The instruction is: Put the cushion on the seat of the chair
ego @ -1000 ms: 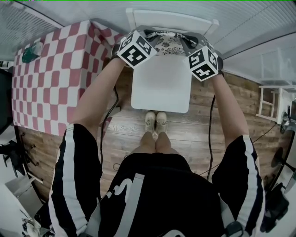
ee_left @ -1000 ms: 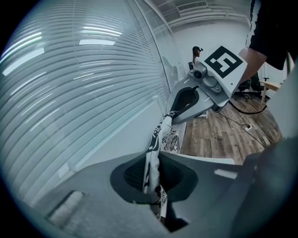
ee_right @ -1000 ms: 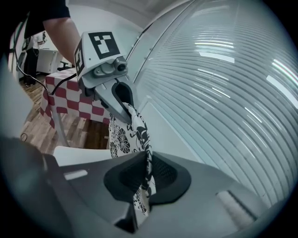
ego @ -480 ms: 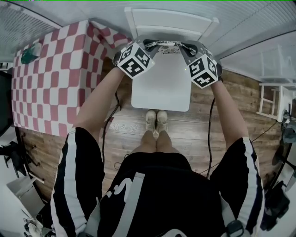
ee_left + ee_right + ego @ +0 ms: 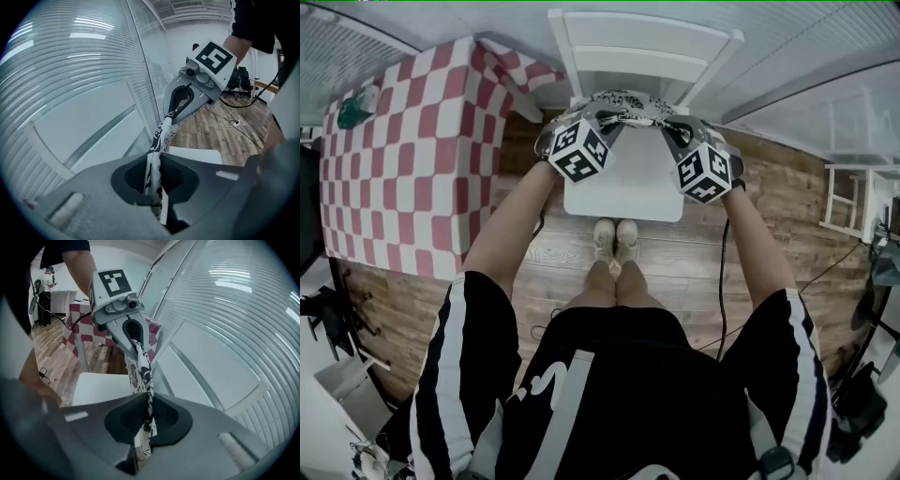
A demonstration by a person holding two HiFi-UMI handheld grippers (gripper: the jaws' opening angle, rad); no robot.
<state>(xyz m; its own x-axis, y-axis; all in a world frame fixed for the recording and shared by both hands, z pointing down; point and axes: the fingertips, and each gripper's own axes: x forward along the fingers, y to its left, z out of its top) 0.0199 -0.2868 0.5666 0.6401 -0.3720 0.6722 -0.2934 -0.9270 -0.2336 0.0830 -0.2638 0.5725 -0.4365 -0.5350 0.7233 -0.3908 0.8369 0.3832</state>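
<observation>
Lower now than earlier: left gripper [image 5: 152,185], right gripper [image 5: 146,420], cushion [image 5: 628,101] with them. Cushion stretched between jaws, chair seat [image 5: 623,178] below jaws. Both jaws pinched tight on opposite cushion edges. Likely light, soft, floppy; edge hold suits.

A surface [image 5: 403,159] under a red-and-white checked cloth stands at the left of the head view, one corner of the cloth hanging down. A small green thing [image 5: 364,105] lies near its far edge, too small to name. The floor [image 5: 553,267] is of brown wooden planks, and a thin black cable [image 5: 722,281] trails over it at the right. Farther right stands a low white frame [image 5: 848,171]. White slatted blinds [image 5: 70,61] cover the wall behind. Dark gear [image 5: 328,314] lies at the left edge and a black bag-like shape [image 5: 855,412] at the lower right. In the right gripper view a person [image 5: 45,287] stands far off near a pale table [image 5: 65,296].
</observation>
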